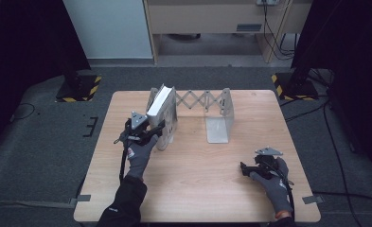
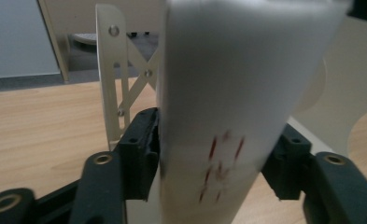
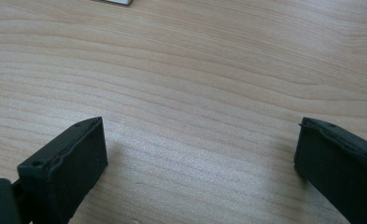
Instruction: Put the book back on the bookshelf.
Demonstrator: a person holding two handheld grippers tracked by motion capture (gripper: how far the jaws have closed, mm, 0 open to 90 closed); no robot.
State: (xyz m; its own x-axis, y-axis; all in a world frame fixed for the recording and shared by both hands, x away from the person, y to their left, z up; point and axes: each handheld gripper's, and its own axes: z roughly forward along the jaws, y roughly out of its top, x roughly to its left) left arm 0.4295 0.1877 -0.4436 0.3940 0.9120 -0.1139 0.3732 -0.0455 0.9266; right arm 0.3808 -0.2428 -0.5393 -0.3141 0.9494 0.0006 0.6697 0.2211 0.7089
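Note:
A white book (image 1: 160, 103) stands upright in the left bay of a cream metal expandable book rack (image 1: 219, 124) on the wooden table (image 1: 198, 189). My left gripper (image 1: 151, 128) is shut on the book's lower end. In the left gripper view the white book (image 2: 228, 93), with small red marks low on its cover, is squeezed between the two black jaws, and the rack's scissor lattice (image 2: 125, 88) rises just behind it. My right gripper (image 1: 244, 169) rests low over the table at the front right, open. In the right gripper view its fingers (image 3: 64, 163) stand wide apart above bare wood.
The rack's right bay and its flat foot (image 1: 217, 130) hold nothing. Past the table's far edge are grey carpet, stand bases with yellow-black tape (image 1: 79, 89), a wooden cabinet (image 1: 212, 19) and hanging cables (image 1: 273, 38).

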